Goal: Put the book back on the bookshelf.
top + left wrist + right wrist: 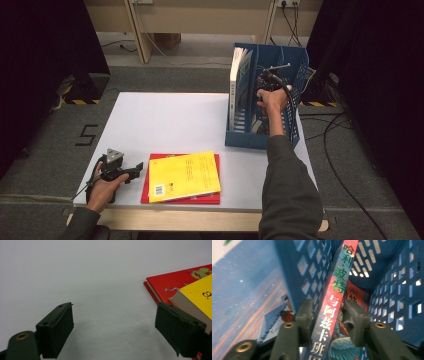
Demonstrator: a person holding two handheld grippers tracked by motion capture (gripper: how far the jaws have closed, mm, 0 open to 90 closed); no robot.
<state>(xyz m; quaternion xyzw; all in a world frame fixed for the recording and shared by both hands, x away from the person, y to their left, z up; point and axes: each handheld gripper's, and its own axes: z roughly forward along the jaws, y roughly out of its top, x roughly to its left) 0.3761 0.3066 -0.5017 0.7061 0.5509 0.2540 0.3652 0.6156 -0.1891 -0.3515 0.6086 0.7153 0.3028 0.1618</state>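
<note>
Standing up inside the blue file box (240, 137), a book (331, 302) sits between the right tool's (327, 315) jaws, which look a little loose around it. The left tool (113, 330) rests wide and holds nothing on the worktop (165, 120), beside the yellow book (183, 176).

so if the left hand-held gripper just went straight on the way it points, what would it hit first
Probably the yellow book lying on the red book: the left hand-held gripper points at the stack's edge, its open jaws empty.
</note>
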